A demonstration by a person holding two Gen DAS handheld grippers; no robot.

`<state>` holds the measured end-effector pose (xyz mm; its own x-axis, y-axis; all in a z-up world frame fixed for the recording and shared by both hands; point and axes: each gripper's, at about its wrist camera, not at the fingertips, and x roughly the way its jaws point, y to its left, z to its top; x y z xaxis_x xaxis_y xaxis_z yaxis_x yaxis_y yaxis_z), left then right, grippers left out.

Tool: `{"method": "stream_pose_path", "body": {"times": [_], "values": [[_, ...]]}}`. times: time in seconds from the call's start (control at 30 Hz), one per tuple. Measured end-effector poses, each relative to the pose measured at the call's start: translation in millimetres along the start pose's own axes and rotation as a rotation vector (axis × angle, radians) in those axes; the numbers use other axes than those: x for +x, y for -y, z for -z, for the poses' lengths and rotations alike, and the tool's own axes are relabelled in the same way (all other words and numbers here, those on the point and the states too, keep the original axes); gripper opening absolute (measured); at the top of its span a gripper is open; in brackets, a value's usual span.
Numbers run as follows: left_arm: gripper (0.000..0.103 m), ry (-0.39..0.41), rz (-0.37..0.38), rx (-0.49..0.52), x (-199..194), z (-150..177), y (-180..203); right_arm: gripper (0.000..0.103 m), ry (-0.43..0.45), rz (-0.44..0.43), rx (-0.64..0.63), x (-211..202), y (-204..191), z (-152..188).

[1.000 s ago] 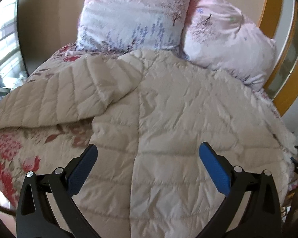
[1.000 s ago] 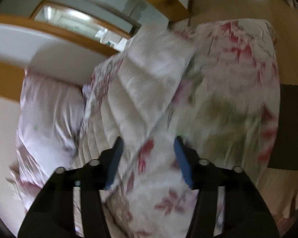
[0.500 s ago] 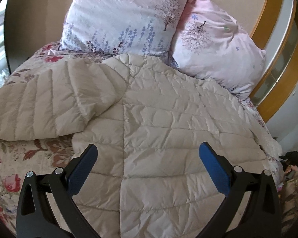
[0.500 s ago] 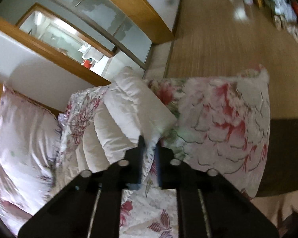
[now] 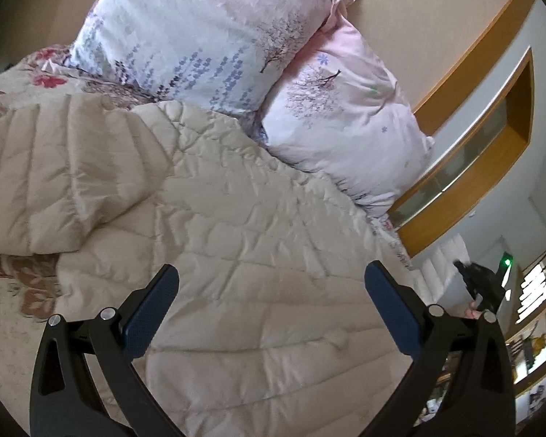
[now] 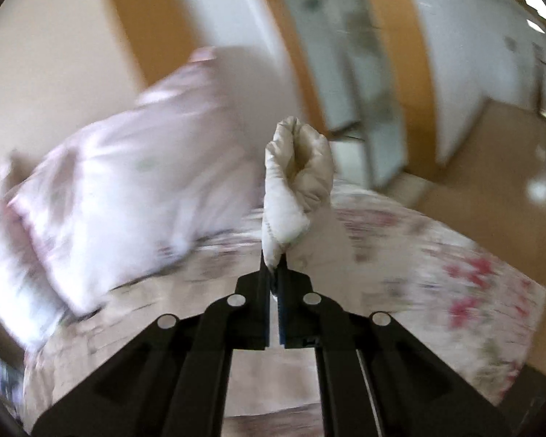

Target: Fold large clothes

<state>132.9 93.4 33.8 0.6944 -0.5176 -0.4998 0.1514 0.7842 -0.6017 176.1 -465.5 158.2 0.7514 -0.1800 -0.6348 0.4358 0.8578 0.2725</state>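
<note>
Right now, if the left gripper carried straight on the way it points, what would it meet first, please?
Most likely the beige quilted jacket spread on the bed: the left gripper, jaws open and empty, points down onto its back panel, short of the pillows. How far off it is remains unclear.

**Layout at the bed: jacket, pillows and tongs**

The quilted jacket (image 5: 236, 240) lay spread on the bedspread (image 5: 14, 291), directly ahead of and beneath the left tongs (image 5: 271, 291), whose jaws stood wide apart above it. One sleeve (image 5: 54, 174) lay folded across to the left of those tongs. Two pillows stood beyond the jacket: one (image 5: 200, 36) ahead, the other (image 5: 345, 120) ahead to the right. The right tongs (image 6: 273, 273) gripped the other sleeve's cuff (image 6: 295, 178), raised above the bedspread, with a pillow (image 6: 127, 189) to their left.
</note>
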Motion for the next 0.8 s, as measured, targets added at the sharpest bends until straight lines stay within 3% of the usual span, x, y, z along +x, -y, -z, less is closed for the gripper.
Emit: {"method": "stream_pose_path", "body": {"times": [0.13, 0.23, 0.47, 0.53, 0.6, 0.63, 0.73, 0.8], "values": [[0.102, -0.037, 0.069, -0.047, 8.5, -5.5, 3.0, 0.004, -0.043, -0.166, -0.104, -3.3, -64.9, 17.9], [0.102, -0.065, 0.129, -0.103, 20.6, -11.1, 3.2, 0.004, -0.123, -0.298, -0.2, -2.9, -121.7, 47.0], [0.102, -0.168, 0.215, -0.251, 67.7, -11.9, 4.4, 0.006, -0.386, -0.497, -0.37, 16.5, -220.3, 140.8], [0.101, -0.213, 0.236, -0.296, 84.9, -7.4, 5.4, 0.016, -0.456, -0.511, -0.416, 19.8, -232.0, 162.9], [0.098, -0.24, 0.237, -0.319, 96.6, -4.2, 5.8, 0.069, -0.497, -0.531, -0.44, 13.3, -233.0, 174.7], [0.098, -0.257, 0.239, -0.334, 103.6, -2.1, 6.1, 0.077, -0.489, -0.537, -0.438, 7.1, -230.5, 175.6], [0.091, -0.28, 0.223, -0.342, 115.1, 1.1, 8.7, 0.083, -0.479, -0.579, -0.378, -13.1, -205.8, 162.8], [0.086, -0.294, 0.213, -0.345, 122.0, 1.7, 10.9, 0.086, -0.51, -0.594, -0.259, -12.6, -186.0, 151.6]]}}
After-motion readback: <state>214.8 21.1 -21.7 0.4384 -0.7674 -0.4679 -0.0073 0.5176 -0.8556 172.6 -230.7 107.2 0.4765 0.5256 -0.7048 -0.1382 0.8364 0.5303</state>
